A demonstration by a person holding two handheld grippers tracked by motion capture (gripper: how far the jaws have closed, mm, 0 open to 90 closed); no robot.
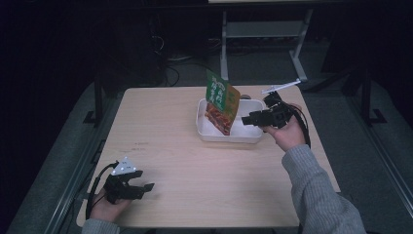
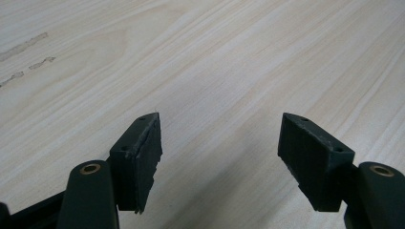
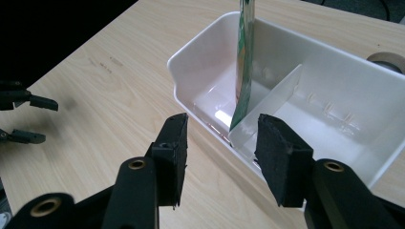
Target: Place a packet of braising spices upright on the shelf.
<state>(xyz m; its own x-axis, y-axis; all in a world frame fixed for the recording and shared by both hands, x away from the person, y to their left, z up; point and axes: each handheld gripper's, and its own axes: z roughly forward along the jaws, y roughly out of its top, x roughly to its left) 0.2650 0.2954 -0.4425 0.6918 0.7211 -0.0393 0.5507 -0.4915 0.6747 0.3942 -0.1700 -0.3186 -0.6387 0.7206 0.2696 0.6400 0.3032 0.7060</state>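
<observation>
White plastic bin [image 1: 229, 136] sits right of centre in the high view, on the pale wood table [image 1: 195, 161]. A thin white divider [image 3: 272, 102] splits it into 2 compartments. Green and orange food pouch [image 1: 221, 101] stands in the left compartment as the high view shows it, tilted, its lower end down in the bin and its upper part rising above the rim toward the upper centre of the frame. In the right gripper view the pouch [image 3: 244, 62] shows edge-on at upper centre, its lower corner close against the divider; whether they touch, cannot tell.

Right gripper [image 1: 246, 119]: at the bin's right end in the high view, held in the right hand [image 1: 287, 134], grey sleeve [image 1: 316, 195] running to the lower right corner. Right gripper view: jaws apart, nothing between the pads; pouch and bin lie beyond the tips, untouched.

Left gripper [image 1: 146, 186]: lower left of the high view, low over the table, well apart from the bin, grey 3-cornered plate [image 1: 124, 166] on top. Left gripper view: jaws spread wide, bare wood grain between them, nothing held. This gripper also appears at the left edge of the right gripper view [image 3: 28, 119].

Roll of tape [image 3: 389, 59]: partly visible at the right edge of the right gripper view, behind the bin.
</observation>
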